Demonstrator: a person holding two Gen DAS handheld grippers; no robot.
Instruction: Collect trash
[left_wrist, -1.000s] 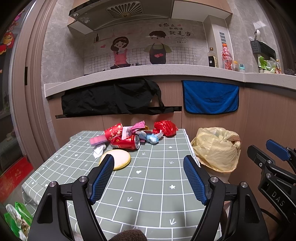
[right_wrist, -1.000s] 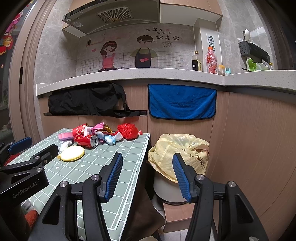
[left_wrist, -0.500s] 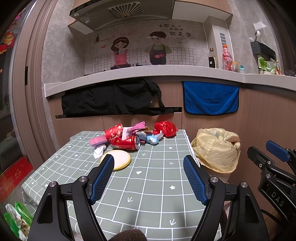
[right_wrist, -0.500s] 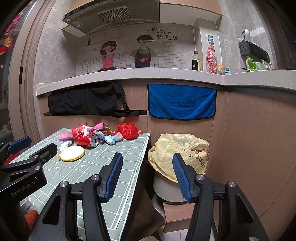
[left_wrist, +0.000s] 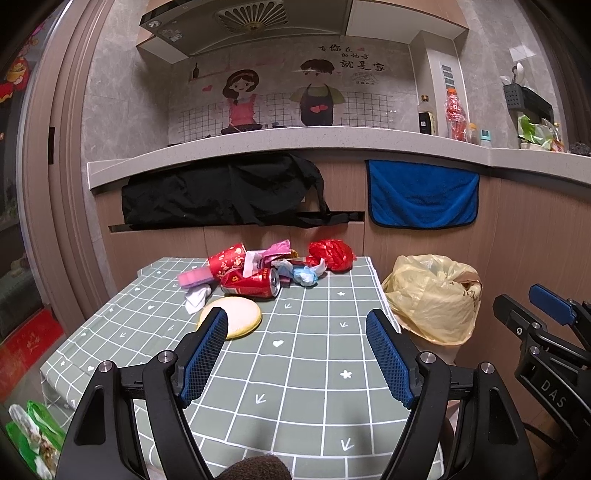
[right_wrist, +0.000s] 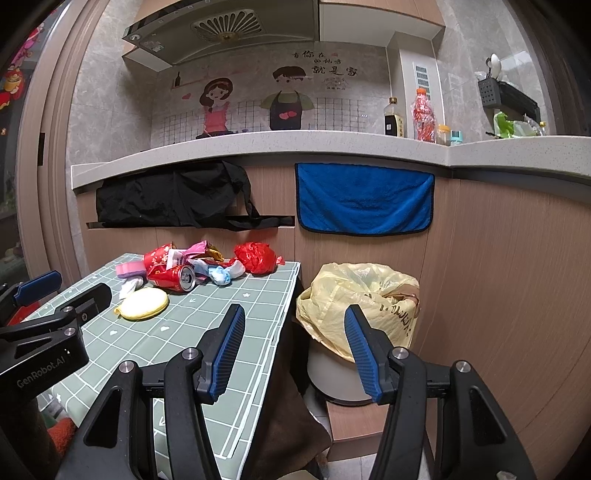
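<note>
A heap of trash lies at the far end of the green checked table (left_wrist: 295, 373): a crushed red can (left_wrist: 251, 283), a red paper cup (left_wrist: 227, 258), a crumpled red bag (left_wrist: 331, 254), wrappers and a white tissue (left_wrist: 195, 295). A yellow round pad (left_wrist: 236, 317) lies nearer. A bin lined with a yellow bag (left_wrist: 432, 295) stands right of the table; it also shows in the right wrist view (right_wrist: 362, 299). My left gripper (left_wrist: 297, 358) is open and empty above the table's near half. My right gripper (right_wrist: 293, 350) is open and empty, off the table's right edge, before the bin.
A counter (left_wrist: 295, 138) with bottles runs behind the table. A black cloth (left_wrist: 221, 195) and a blue towel (left_wrist: 421, 195) hang from it. A green bag (left_wrist: 29, 439) lies on the floor at the table's left. A brown cloth (right_wrist: 284, 424) hangs below the table edge.
</note>
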